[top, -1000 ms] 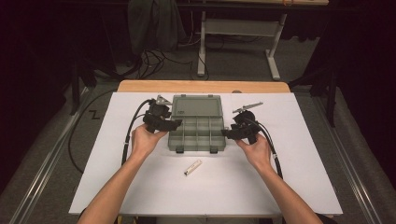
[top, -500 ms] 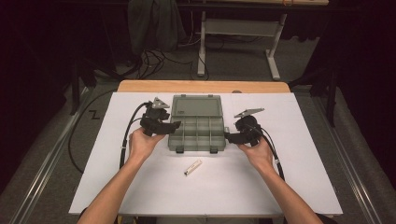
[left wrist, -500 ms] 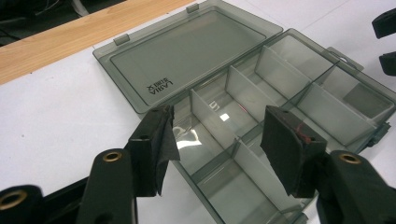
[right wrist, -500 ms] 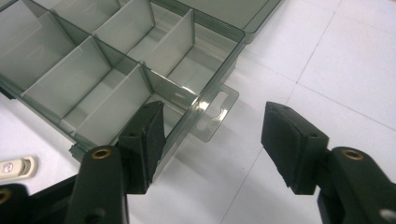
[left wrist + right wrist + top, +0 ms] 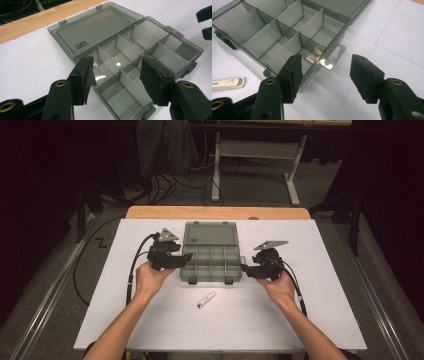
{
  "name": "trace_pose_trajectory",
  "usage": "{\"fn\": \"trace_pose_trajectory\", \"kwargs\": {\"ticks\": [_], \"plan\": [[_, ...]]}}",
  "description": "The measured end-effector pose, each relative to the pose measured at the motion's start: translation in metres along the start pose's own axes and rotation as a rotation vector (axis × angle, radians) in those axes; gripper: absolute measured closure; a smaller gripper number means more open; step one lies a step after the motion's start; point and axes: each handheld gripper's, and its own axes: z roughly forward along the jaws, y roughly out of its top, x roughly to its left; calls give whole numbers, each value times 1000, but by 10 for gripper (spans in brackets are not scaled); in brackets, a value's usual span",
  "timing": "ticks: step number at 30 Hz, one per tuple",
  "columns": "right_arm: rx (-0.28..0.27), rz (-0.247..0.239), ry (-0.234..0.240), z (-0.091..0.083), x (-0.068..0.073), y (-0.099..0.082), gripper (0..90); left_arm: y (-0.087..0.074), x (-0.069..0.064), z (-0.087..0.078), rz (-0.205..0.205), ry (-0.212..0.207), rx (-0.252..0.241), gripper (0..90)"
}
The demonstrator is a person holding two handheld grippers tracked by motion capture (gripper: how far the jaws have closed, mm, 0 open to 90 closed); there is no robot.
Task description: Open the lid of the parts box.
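- The left claw is seen at the left end of the box, held in the person's left hand; its jaws stand apart and grip nothing, and in the left gripper view they are poised over the near compartments at that end, one jaw above the box's rim.
- A smoky grey, translucent plastic compartment box is found at the middle of the white-covered counter, between the two claws. Its flat lid is laid fully open on the far side, with small raised lettering moulded into it.
- The tray is split by thin translucent dividers into two rows of compartments; nothing can be made out inside them. Dark latches are seen on the near wall, and a small hanging tab with a slot projects from the right end.
- A small cream, stick-shaped object with printed markings is seen lying on the counter just in front of the box, apart from it.
- The right claw is held in the right hand just beside the box's right end; its jaws have just been closing a little yet stand apart, and in the right gripper view the box's corner wall and hanging tab lie between them, unpressed.
- A wooden strip of the counter is left bare behind the white cover.
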Motion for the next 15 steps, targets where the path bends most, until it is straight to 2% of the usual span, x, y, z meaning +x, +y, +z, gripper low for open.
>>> {"fn": "trace_pose_trajectory", "kwargs": {"ticks": [7,15], "plan": [[-28,-11,-21,-6,1,-7,450,-6,-1,-6,-12,-6,-16,424],[-94,-16,-35,-16,-2,-20,427,-15,-4,-18,-14,-4,-61,392]]}}
